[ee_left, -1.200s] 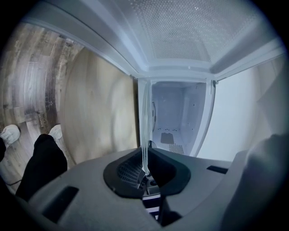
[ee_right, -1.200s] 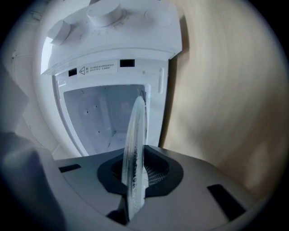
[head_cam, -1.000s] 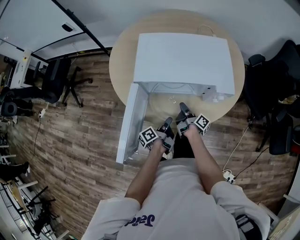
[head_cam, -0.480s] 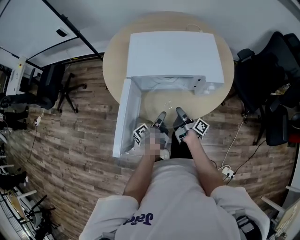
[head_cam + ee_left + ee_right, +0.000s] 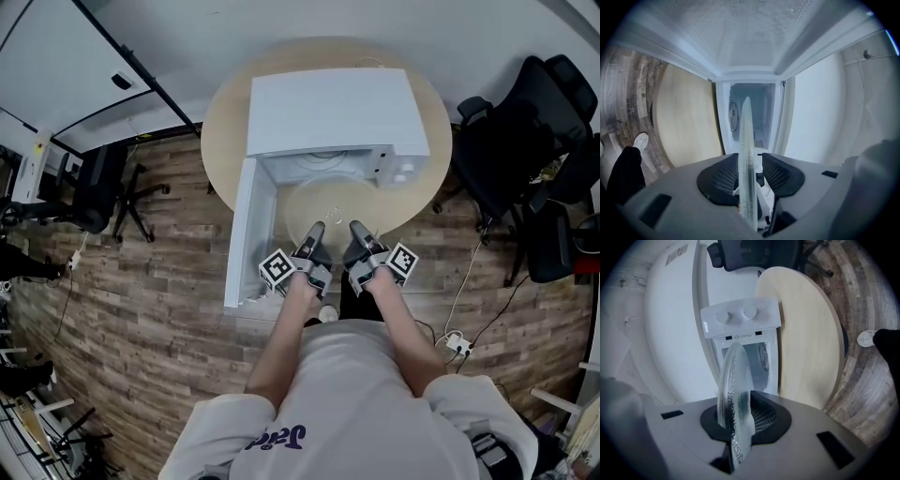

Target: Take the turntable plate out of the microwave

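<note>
We pinch the near edge of the glass plate (image 5: 330, 204) in our right gripper (image 5: 357, 231), just outside the open microwave (image 5: 328, 108), over the table (image 5: 217, 141). Our left gripper (image 5: 314, 232) has its jaws closing, still spread either side of that edge.

Both arms reach out ahead of the torso, forearms bare, close together and roughly parallel: left arm (image 5: 279, 356), right arm (image 5: 405, 323).

The left gripper (image 5: 314, 231) and right gripper (image 5: 357, 229) sit side by side, near each other. Both point level and away from the body, marker cubes (image 5: 275, 270) on their outer sides.

On the left gripper the jaws are wide and closing. The plate (image 5: 746, 140) rim stands edge-on between the pads (image 5: 721, 176), with a gap showing on the right-hand pad's side.

On the right gripper the jaws are nearly together, clamped on the plate's rim.
</note>
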`<state>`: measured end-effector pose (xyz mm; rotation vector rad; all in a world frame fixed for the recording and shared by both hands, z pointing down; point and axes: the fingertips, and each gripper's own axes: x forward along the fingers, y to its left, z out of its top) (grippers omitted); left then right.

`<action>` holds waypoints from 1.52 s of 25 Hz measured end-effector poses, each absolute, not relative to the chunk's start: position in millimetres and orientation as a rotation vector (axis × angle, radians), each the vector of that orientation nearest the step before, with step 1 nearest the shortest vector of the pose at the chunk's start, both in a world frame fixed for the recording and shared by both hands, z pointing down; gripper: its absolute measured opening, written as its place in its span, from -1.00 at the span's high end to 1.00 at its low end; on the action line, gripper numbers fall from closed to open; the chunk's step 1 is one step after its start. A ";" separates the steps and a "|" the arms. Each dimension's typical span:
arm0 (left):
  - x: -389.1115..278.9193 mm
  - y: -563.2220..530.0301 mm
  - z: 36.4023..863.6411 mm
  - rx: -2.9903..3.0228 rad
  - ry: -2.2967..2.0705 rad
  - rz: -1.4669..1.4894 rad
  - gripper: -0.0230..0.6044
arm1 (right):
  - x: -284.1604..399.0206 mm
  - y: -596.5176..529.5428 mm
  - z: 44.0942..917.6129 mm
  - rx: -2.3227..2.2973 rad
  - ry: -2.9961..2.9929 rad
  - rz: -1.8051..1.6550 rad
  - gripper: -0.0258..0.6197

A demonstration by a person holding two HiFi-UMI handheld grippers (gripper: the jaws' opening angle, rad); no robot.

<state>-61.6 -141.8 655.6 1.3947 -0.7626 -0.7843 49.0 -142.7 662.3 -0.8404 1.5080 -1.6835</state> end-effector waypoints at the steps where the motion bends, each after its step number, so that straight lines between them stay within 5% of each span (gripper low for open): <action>1: -60.6 -141.3 650.9 1.397 -0.760 -0.781 0.42 | 48.1 -141.5 658.1 -0.840 1.510 -1.683 0.81; 12: -65.0 -129.1 596.6 1.387 -0.746 -0.836 0.81 | 42.9 -125.6 597.4 -0.807 1.535 -1.616 0.81; 38: -64.9 -124.9 537.6 1.459 -0.771 -0.827 0.81 | 42.2 -123.1 539.9 -0.854 1.669 -1.559 0.82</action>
